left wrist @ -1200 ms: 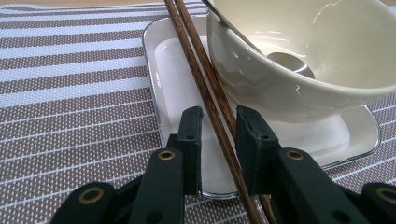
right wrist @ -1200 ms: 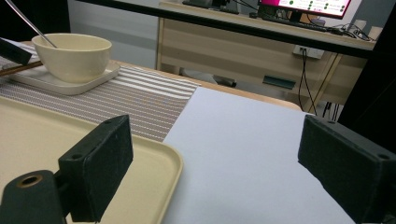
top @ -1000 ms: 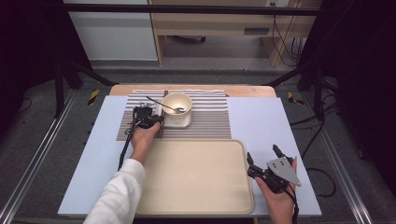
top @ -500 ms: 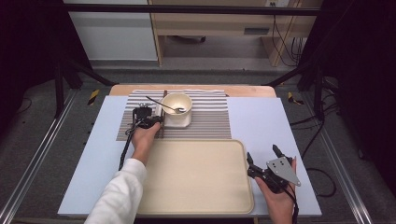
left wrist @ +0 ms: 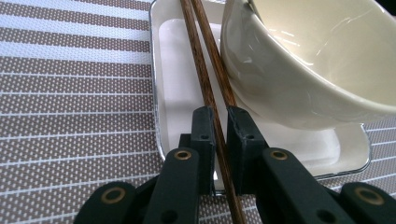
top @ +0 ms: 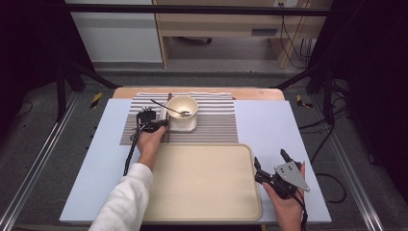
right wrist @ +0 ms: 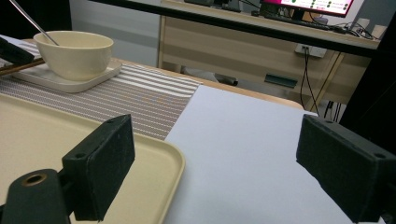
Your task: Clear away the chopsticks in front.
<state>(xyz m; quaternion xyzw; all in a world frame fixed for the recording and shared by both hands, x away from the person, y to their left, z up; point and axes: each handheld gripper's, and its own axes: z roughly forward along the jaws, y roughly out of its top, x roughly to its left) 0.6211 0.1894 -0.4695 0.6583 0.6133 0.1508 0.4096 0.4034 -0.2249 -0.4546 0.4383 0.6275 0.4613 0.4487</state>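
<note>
High view first: the left gripper [top: 159, 123] sits on the striped placemat [top: 211, 122], right at the near end of the 2 wooden chopsticks [top: 169, 108], which run straight away from the person along the left side of the small white tray [top: 188, 127] — their long axis in line with the gripper's reach. The cream bowl [top: 183, 109] with a spoon [top: 166, 108] in it stands just to the right of them. The left hand is plainly the nearer one; the right gripper [top: 272, 166] rests well apart, off the right edge of the big beige serving tray [top: 202, 187].

Left gripper view: the jaws have just been closing, and the chopsticks [left wrist: 210, 88] lie between the 2 pads [left wrist: 204, 140] — one stick clearly passes through the narrow gap, pads hard up against it, the other stick touching beside it. They lean on the tray's [left wrist: 173, 84] rim, brushing the bowl [left wrist: 308, 60] wall.

Right gripper view: its jaws stand wide apart, nothing between them — bare table [right wrist: 247, 154] ahead, bowl [right wrist: 74, 51] far off to the left.
</note>
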